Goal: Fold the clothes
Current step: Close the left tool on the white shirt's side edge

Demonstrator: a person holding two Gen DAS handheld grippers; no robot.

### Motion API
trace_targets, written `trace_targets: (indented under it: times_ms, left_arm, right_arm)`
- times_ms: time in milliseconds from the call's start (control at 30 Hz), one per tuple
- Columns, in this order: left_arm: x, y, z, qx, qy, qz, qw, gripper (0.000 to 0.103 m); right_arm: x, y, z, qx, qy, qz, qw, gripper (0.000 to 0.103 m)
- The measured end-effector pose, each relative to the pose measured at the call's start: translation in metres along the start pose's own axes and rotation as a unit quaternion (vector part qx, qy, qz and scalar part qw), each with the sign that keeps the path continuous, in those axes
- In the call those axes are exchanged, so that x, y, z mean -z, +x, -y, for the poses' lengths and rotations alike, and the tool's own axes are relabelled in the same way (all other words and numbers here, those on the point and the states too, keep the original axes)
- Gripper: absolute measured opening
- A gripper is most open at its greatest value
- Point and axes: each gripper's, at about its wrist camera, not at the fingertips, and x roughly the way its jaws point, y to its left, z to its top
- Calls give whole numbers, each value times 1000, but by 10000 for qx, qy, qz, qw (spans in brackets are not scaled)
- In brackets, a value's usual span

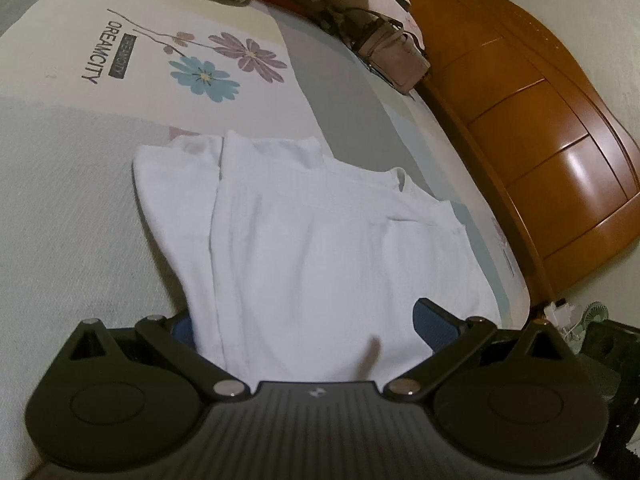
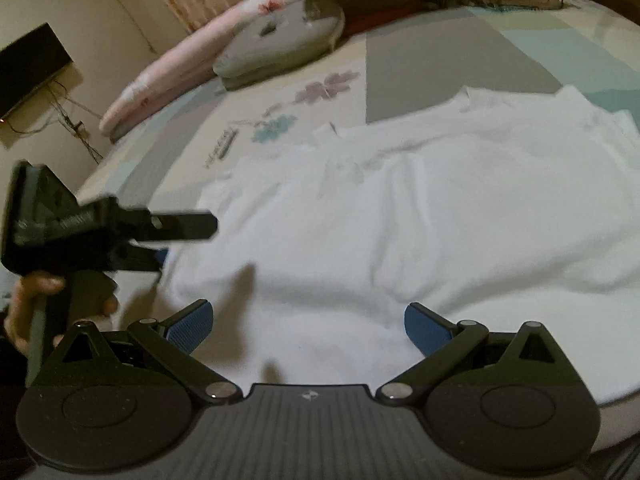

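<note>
Jaws first: the left gripper [image 1: 308,322] has its blue pads spread wide, and the white shirt [image 1: 312,240] runs right into the gap between them, its near hem covering most of the left pad. Nothing looks pinched, the cloth just lies between the open fingers. In the right wrist view that same gripper shows side-on at the left, held by a hand [image 2: 28,312], its fingers sitting at the shirt's left edge.

The right gripper [image 2: 308,330] is spread wide too, both blue pads clear to see, with the shirt's near edge lying between and just past them. No grip there either.

The shirt itself lies partly folded on the bed [image 1: 60,200], close to the near edge, one side flap turned in over the body. Going further right in the left view, a handbag [image 1: 394,56] sits at the bed's far edge, and the wooden headboard [image 1: 540,120] runs along the right side. Folded bedding [image 2: 224,44] is piled at the far left corner in the right view.
</note>
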Motion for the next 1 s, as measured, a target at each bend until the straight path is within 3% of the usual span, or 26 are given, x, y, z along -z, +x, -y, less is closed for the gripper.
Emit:
trace_targets:
  times_ms: [100, 267, 467, 533, 667, 767, 1000]
  left_arm:
    - [-3, 4, 1, -42, 42, -1, 10000, 102]
    - [-11, 10, 1, -33, 176, -111, 9998, 102]
    - [-24, 15, -12, 259, -368, -11, 9990, 102]
    - [-21, 13, -11, 346, -532, -111, 9979, 102]
    - [-7, 7, -13, 761, -264, -529, 9953, 102]
    - [-12, 7, -29, 1066, -597, -525, 9911, 102]
    - [-32, 23, -20, 729, -630, -260, 9950, 100]
  right_arm:
    - [-11, -2, 0, 86, -142, 318, 9994, 103]
    - [-15, 11, 15, 187, 154, 156, 9996, 103]
    - [-5, 11, 18, 104, -20, 278, 9996, 103]
    - [-6, 10, 20, 76, 22, 277, 9996, 103]
    - [-6, 9, 24, -46, 61, 290, 9996, 103]
    - [-4, 7, 25, -75, 55, 312, 9995, 103]
    - [-3, 4, 30, -206, 204, 376, 9989, 103]
